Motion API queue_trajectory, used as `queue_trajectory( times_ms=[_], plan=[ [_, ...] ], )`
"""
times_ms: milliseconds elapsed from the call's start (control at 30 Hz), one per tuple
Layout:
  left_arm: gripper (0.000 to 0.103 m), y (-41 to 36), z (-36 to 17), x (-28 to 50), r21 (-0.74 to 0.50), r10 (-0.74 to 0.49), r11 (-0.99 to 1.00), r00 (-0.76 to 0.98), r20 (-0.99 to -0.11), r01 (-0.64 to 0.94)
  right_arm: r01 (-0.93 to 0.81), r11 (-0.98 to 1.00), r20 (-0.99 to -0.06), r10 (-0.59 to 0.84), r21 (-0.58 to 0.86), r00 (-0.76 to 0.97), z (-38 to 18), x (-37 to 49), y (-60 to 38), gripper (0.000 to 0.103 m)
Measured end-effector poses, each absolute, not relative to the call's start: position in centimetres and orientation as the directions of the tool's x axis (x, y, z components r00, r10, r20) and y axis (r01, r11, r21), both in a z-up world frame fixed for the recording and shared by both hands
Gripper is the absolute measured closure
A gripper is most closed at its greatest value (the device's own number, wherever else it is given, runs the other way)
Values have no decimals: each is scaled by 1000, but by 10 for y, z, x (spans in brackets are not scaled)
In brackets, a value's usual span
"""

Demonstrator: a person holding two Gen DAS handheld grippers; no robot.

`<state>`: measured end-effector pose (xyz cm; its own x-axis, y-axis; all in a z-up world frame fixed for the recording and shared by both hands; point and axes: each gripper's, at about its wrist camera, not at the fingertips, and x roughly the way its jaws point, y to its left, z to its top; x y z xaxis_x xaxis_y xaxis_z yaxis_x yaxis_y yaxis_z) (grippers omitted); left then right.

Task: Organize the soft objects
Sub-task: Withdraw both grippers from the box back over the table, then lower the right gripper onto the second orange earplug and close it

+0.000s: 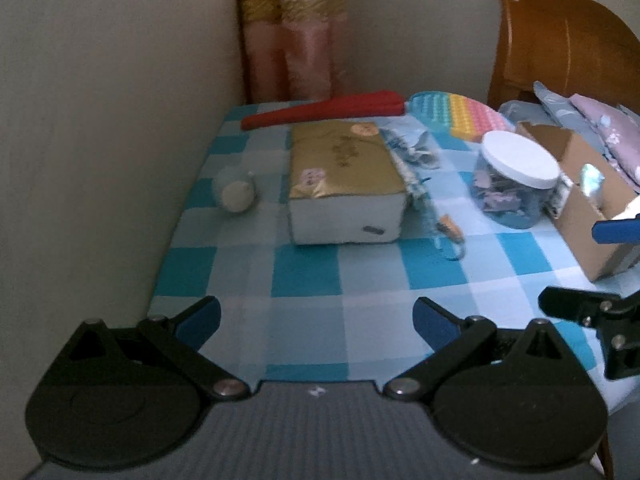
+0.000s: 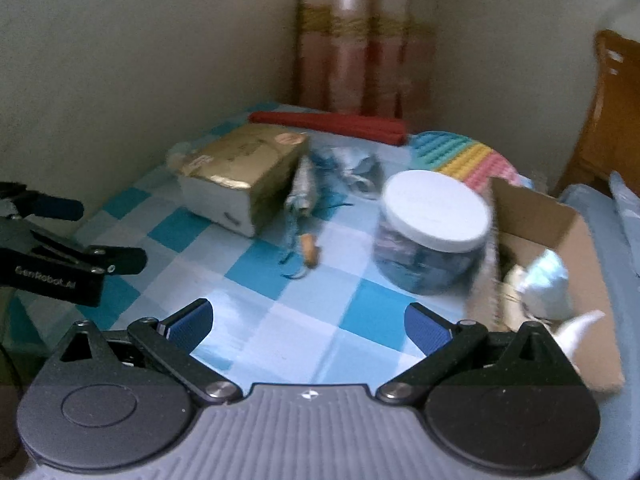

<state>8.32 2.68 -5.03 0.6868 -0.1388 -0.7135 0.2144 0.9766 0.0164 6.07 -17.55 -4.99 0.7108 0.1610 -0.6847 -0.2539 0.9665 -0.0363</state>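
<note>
Left gripper [image 1: 316, 318]: jaws spread wide, nothing between the blue pads, hovering over the near edge of the table [image 1: 304, 276], which wears a blue-and-white checked cloth. Right gripper [image 2: 308, 320]: likewise wide open and empty, over the near part of the cloth; in the left wrist view its fingers enter at the right edge, beside the carton.

Outward from the left gripper: gold-topped box [image 1: 344, 184] mid-table, white near face towards the camera. Left of it, apart, a small pale round soft item [image 1: 236, 194]; cannot tell what it is. Touching the box's right side, a crumpled blue patterned cloth piece [image 1: 412, 160] with cords trailing nearward to a small tan tag [image 1: 450, 226]. Far side: red folded item [image 1: 324, 114] lying along the back edge; right of it a pastel rainbow bubble mat [image 1: 460, 114].

Outward from the right gripper: clear jar [image 2: 432, 236] with white lid, right of centre, filled with small bluish pieces. Just right of it an open cardboard carton [image 2: 560, 248] holding pale soft items [image 2: 544, 284], blurred. Wooden headboard [image 1: 560, 40] far right.
</note>
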Motion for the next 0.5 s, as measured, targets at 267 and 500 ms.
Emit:
queue_trajectory(
  times_ms=[267,500],
  plan=[
    [1,39,-63,100,33,-85,986,667,-740,161,-367,929,-700,231,-48,676,-67,95,-155,0],
    [1,42,-73,114,37,-68,988,636,-768,149,-454,890,-718,286,-47,635,-82,134,-149,0]
  ],
)
